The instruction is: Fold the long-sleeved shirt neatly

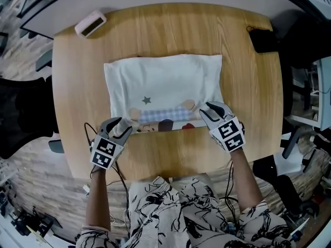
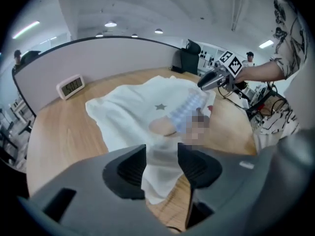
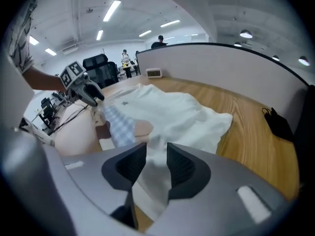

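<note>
Shirt (image 1: 165, 79) lies on the tabletop (image 1: 77, 87), white, folded to a rough rectangle, long side running left-right, roughly centred. The far edge is puffy and a bit uneven, and the far-right corner sticks out slightly. The print faces up near the front edge: a small grey star (image 1: 147, 100), then a blue checked patch (image 1: 158, 115) with tan and dark red bits along the fold line. There is bare wood between that front edge and the tabletop's near edge. Left claw (image 2: 161, 152) is at the shirt's near-left corner, pointing steeply down and away from the person. Its jaws are apart, with a loose white corner of cloth lying in the gap and wood showing next to it by one pad. It doesn't look pinched, so I read it as released. Right claw (image 3: 156, 154) is at the near-right corner at the same sort of angle. Its jaws are closer together, and the cloth fills the gap pad to pad and bunches up at the tips, so I read it as grasping the shirt edge. The two claws are well apart, one per corner, with the print between them. A small white clock (image 1: 90, 24) is at the far-left corner of the tabletop, clear of the shirt. A black item (image 1: 264, 39) is at the far-right corner, and I can't tell what it is. A grey partition (image 2: 98, 58) runs behind the tabletop. Cables (image 1: 121, 182) trail back from the grippers along bare forearms.
</note>
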